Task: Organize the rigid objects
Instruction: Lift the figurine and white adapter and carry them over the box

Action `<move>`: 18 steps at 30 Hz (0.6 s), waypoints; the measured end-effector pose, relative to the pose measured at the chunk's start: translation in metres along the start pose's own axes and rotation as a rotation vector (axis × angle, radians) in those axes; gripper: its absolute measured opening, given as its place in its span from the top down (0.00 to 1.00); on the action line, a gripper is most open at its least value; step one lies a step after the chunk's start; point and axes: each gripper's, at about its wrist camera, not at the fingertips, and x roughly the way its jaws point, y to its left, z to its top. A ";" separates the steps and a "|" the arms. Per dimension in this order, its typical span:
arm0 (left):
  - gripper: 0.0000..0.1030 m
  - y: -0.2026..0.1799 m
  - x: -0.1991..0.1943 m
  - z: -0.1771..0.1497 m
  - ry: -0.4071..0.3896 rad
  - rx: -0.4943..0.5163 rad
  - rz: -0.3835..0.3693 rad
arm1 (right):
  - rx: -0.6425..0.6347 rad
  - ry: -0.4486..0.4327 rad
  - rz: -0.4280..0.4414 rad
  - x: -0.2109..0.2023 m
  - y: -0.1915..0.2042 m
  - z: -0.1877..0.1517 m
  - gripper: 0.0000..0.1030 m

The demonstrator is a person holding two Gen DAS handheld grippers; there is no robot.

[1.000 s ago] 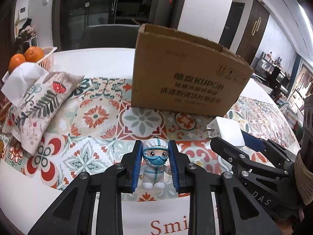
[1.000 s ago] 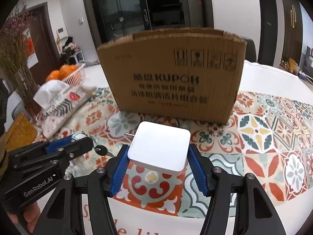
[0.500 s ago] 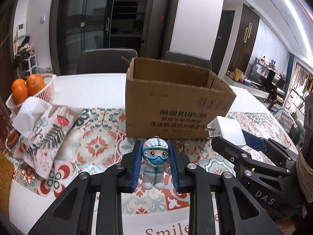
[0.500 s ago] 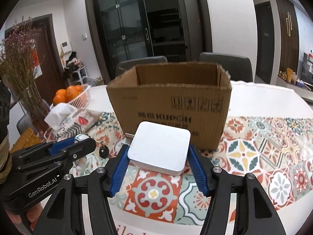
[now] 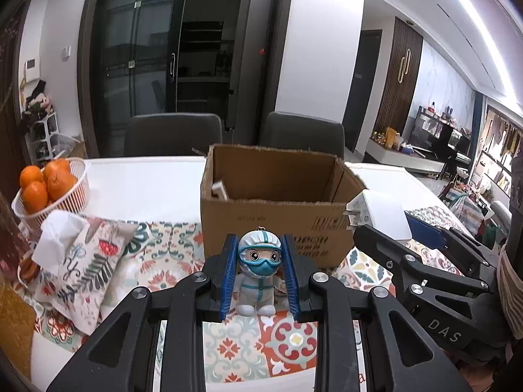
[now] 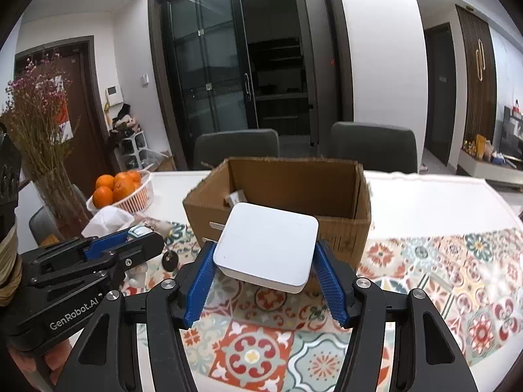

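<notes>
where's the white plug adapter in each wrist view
Left wrist: white plug adapter at right of centre, held by the right gripper.
Right wrist: white plug adapter at centre, between the blue pads.
Shared landmark: cardboard box just behind it.

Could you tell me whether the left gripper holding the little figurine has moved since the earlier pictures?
Yes: the left gripper has risen. The cardboard box now sits lower in its view, its inside visible.

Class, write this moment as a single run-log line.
left gripper: shut on figurine | right gripper: shut on white charger | cardboard box: open, behind both
</notes>
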 end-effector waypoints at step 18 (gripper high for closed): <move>0.74 -0.015 0.009 0.062 -0.028 0.058 -0.003 | 0.002 -0.034 -0.021 0.008 -0.012 0.053 0.41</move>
